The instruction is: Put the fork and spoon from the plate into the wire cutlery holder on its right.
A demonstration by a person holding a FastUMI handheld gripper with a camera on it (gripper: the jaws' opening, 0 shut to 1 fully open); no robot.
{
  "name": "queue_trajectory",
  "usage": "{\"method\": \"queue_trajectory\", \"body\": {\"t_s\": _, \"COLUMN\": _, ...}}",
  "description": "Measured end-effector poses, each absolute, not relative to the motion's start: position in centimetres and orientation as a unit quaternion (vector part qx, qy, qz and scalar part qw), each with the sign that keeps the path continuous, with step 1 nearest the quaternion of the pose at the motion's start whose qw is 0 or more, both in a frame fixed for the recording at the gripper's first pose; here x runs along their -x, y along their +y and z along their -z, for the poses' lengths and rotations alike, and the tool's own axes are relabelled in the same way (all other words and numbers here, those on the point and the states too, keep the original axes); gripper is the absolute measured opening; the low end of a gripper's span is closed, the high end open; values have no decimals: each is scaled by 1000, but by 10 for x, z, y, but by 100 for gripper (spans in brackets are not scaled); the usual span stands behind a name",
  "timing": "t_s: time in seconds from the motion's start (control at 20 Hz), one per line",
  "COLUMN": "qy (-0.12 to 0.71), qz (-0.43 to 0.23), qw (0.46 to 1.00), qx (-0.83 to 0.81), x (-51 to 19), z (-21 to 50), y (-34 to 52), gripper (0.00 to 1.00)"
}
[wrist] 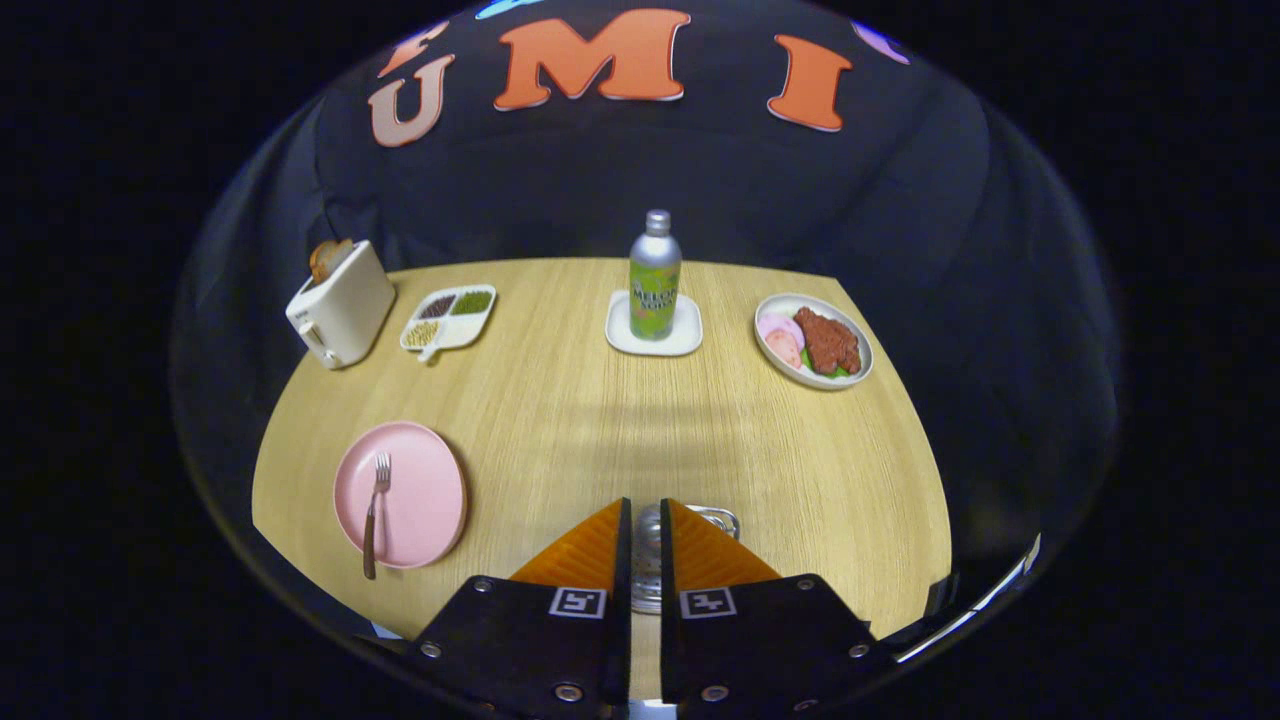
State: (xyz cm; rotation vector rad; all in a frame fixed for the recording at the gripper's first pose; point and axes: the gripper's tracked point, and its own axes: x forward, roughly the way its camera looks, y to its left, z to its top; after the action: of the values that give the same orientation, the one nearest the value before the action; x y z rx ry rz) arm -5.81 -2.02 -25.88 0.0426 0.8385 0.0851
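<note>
One spoon (648, 560) stands clamped in the gripper (646, 520), fork (375, 510) well left on plate (425, 520).

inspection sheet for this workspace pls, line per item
surface: light wood table, rounded far edge
job's things: fork lies on pink plate, handle over the near rim; metal item, apparently a spoon, between the tool's fingers; wire cutlery holder partly hidden behind them
clutter: toaster with bread, divided snack tray, bottle on a white coaster, plate of food
grippers: tool fingers nearly closed, gripping unclear
cables: nothing seen
surroundings: black cloth wall
</note>
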Motion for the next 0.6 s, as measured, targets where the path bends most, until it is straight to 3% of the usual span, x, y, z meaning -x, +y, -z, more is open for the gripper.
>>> {"method": "queue_trajectory", "body": {"t_s": 0.15, "qy": 334, "qz": -47, "qw": 941, "qx": -18, "x": 47, "z": 230, "y": -3, "gripper": 24}}
{"method": "queue_trajectory", "body": {"t_s": 0.3, "qy": 272, "qz": -57, "qw": 961, "qx": -5, "x": 39, "z": 205, "y": 17, "gripper": 55}}
{"method": "queue_trajectory", "body": {"t_s": 0.5, "qy": 218, "qz": -74, "qw": 973, "qx": -18, "x": 30, "z": 186, "y": 59, "gripper": 76}}
{"method": "queue_trajectory", "body": {"t_s": 0.6, "qy": 212, "qz": -83, "qw": 973, "qx": -26, "x": 30, "z": 186, "y": 77, "gripper": 79}}
